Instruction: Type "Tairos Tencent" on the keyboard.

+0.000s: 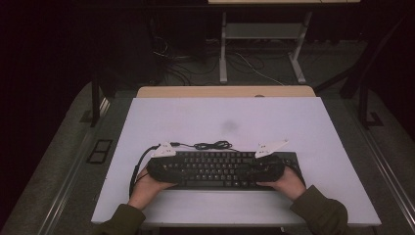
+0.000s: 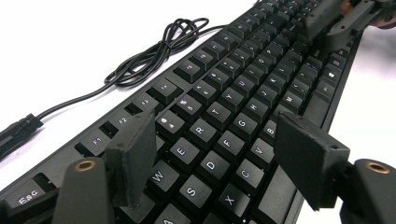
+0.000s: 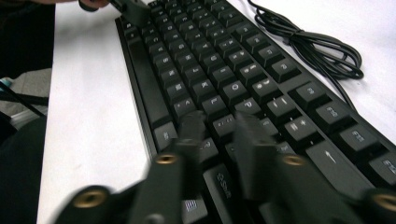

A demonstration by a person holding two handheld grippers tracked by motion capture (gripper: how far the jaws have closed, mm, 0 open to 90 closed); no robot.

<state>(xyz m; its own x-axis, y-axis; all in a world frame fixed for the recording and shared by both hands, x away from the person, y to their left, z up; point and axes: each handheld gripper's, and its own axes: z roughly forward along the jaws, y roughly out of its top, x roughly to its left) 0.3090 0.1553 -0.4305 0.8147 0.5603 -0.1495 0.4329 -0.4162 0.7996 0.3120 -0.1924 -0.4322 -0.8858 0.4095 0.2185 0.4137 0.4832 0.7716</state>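
A dim room with a grey floor (image 1: 58, 161) is seen around a white bench (image 1: 274, 117). At left, the left gripper (image 2: 215, 154) is held with jaws released over the keyboard (image 1: 220, 169), lying near the front edge. The coiled cable (image 1: 210, 145) is laid behind. At right, the right gripper (image 3: 219, 135) is seen with jaws parted, grasping nothing. Placement seems in hand; withdrawal is judged next.

A dim lab or office — white worktable (image 1: 303, 122), floor cables (image 1: 186, 68), metal desk frame (image 1: 262, 44).

One keyboard (image 1: 215, 169), one coiled cable (image 1: 211, 145), two grippers
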